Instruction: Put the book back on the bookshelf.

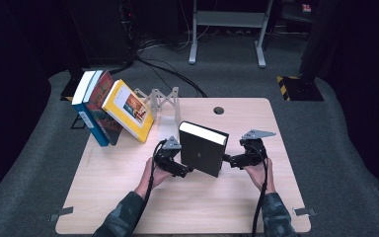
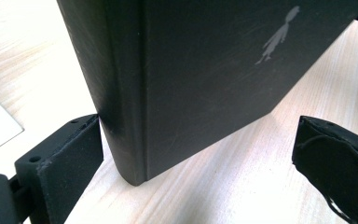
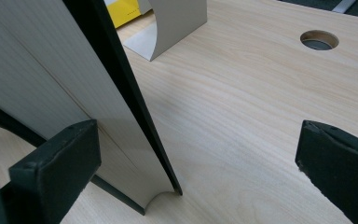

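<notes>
A: From the left, what's on the pale wooden table (image 1: 128,197)?

B: Three leaning books (image 1: 109,108), a grey metal bookend (image 1: 167,106), then the thick black hardcover book (image 1: 203,148) upright mid-table, apparently not yet shelved.

A: And the grippers?

B: The left gripper (image 1: 176,167) gapes wide at its spine corner; the right gripper (image 1: 231,159) is spread wide around its page edge. Neither clamps.

A: Any writing?

B: Only a small grey figure (image 2: 278,37) on the cover; other titles are unreadable.

text: none legible | black book (image 2: 205,74) cover: pale figure emblem, no words
</notes>
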`<state>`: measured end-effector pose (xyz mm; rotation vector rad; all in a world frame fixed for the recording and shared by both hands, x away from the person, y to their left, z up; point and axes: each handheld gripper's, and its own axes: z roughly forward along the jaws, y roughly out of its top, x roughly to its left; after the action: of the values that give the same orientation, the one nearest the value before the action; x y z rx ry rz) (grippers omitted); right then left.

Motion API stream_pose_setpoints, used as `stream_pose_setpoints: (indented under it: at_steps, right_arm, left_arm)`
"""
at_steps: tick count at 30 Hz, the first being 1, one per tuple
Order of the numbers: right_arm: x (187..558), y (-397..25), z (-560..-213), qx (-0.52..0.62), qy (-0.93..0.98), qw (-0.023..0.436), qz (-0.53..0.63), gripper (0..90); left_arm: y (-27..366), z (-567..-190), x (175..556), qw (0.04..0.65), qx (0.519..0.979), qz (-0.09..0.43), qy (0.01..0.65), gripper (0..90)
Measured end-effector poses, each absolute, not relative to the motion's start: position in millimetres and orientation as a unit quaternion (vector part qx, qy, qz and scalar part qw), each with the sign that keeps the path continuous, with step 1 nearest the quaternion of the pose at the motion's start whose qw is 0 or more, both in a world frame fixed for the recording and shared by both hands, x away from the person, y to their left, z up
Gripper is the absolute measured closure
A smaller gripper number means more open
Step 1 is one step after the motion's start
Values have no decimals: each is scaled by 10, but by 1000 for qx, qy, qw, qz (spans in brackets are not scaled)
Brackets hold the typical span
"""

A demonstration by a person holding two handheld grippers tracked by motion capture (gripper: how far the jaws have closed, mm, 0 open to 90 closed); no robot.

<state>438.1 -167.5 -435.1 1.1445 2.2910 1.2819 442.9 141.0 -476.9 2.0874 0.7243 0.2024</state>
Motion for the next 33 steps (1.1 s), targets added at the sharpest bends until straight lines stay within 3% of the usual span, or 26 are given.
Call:
stream_pose_setpoints:
  at_steps: [21, 33]
  right_arm:
    - [4538, -1674, -4400, 397, 785, 117, 461, 0]
    - [4419, -1672, -4329, 411, 770, 157, 461, 0]
  left_arm:
    - [1496, -4792, 4280, 462, 827, 89, 308, 22]
    - [1517, -4690, 4415, 472, 823, 91, 301, 49]
